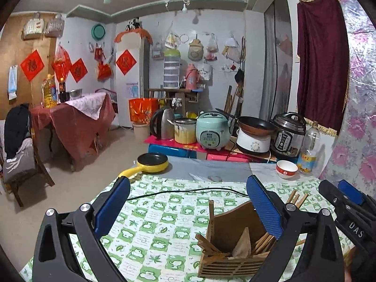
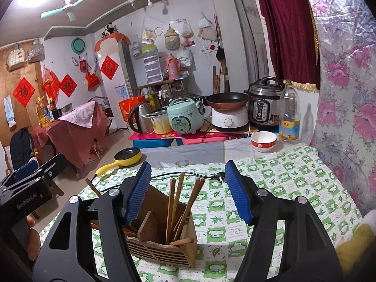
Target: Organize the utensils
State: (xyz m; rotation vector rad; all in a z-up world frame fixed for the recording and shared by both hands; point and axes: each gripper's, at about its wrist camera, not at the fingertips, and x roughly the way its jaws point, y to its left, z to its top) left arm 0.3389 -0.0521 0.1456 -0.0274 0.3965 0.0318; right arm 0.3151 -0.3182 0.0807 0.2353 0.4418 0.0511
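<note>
Where chopsticks (image 2: 175, 202) lean, slatted wooden holder (image 2: 162, 249), both tongs agape

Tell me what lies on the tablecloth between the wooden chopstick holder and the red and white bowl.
In the right wrist view, a black power cord with its plug crosses the cloth between the wooden chopstick holder and the red and white bowl; otherwise only tablecloth.

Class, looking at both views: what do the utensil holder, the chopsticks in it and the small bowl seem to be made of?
Utensil holder: unpainted brown wood or bamboo, matte, slatted front. Chopsticks: wood or bamboo too, the same dull tan with no shine. Bowl: probably glazed ceramic, glossy white with a red band, though melamine could look alike.
</note>
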